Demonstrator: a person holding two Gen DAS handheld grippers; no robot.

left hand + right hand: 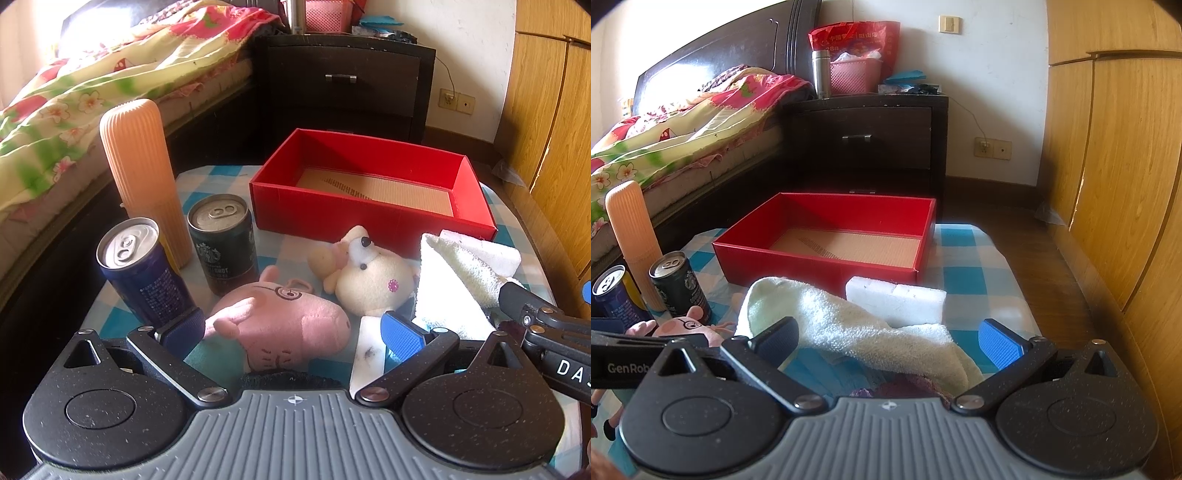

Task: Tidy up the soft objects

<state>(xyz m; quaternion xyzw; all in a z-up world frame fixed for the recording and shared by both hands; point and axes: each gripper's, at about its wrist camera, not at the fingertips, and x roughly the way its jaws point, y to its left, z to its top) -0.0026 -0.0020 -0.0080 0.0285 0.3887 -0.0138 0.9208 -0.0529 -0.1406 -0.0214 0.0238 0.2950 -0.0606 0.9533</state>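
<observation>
A pink pig plush (pixel 284 325) lies on the checked table between the wide-open fingers of my left gripper (pixel 291 332), which does not grip it. A cream plush (pixel 369 273) lies just beyond it. A white towel (pixel 849 325) lies between the open fingers of my right gripper (pixel 890 341); it also shows in the left wrist view (pixel 454 280). A white sponge block (pixel 897 299) sits behind the towel. An empty red box (pixel 831 240) stands at the back of the table, also in the left wrist view (pixel 373 188).
A blue can (pixel 144 269), a dark Starbucks can (pixel 223 243) and a tall orange ribbed container (pixel 144 177) stand at the left. A bed lies left, a dark nightstand (pixel 871 136) behind, a wooden wardrobe (pixel 1115 147) right. The table edge drops to the floor at right.
</observation>
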